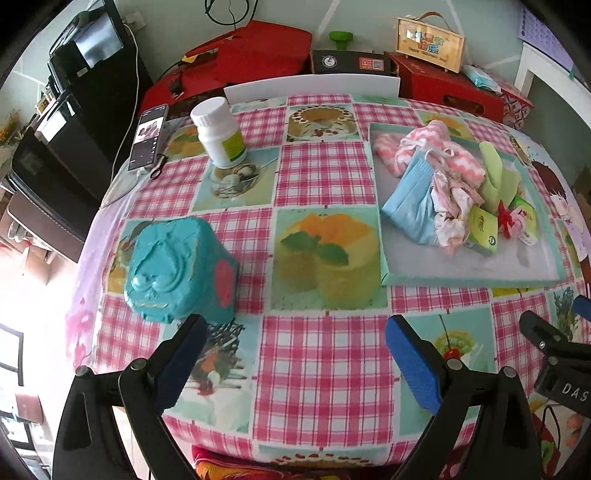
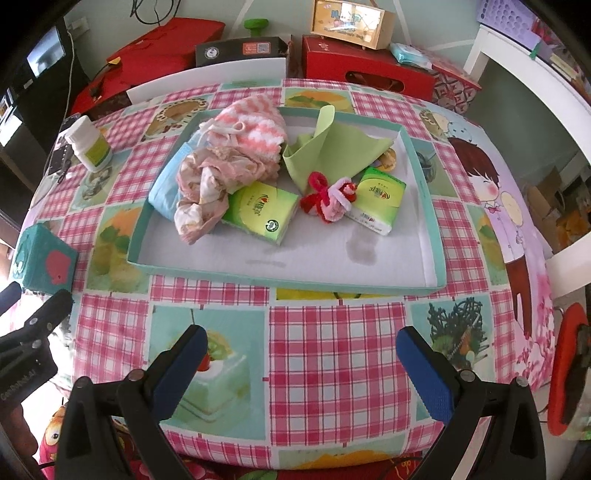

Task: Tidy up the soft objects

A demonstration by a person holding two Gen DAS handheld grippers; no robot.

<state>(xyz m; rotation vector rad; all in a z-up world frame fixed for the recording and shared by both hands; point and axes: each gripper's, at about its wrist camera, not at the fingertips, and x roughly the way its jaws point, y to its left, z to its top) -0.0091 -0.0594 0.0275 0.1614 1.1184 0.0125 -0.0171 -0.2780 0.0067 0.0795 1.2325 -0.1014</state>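
Surface: table under a pink plaid tablecloth (image 2: 332, 343) printed with dessert pictures; red boxes (image 2: 365, 70) and a framed sign (image 2: 351, 22) along its far edge.

Left gripper (image 1: 295, 354): both jaws spread wide, nothing between them, low over the cloth at the near edge. Just ahead of its left finger, a teal soft cube (image 1: 181, 266) with a red patch. Farther ahead to the left, 1 white bottle (image 1: 219, 133) standing upright, with a phone (image 1: 147, 136) beyond it.

Right gripper (image 2: 301, 363): jaws likewise wide apart and empty, over the cloth near the table edge. Directly ahead of it, a shallow teal tray (image 2: 295, 282) holding:
- 1 pink-and-white knitted piece (image 2: 255, 122)
- 1 blue face mask (image 2: 166, 184), partly under crumpled pale pink fabric (image 2: 207, 184)
- 1 green cloth (image 2: 332, 147)
- 2 green tissue packs (image 2: 262, 214)
- 1 red-and-white pipe-cleaner bundle (image 2: 328, 199), between the packs
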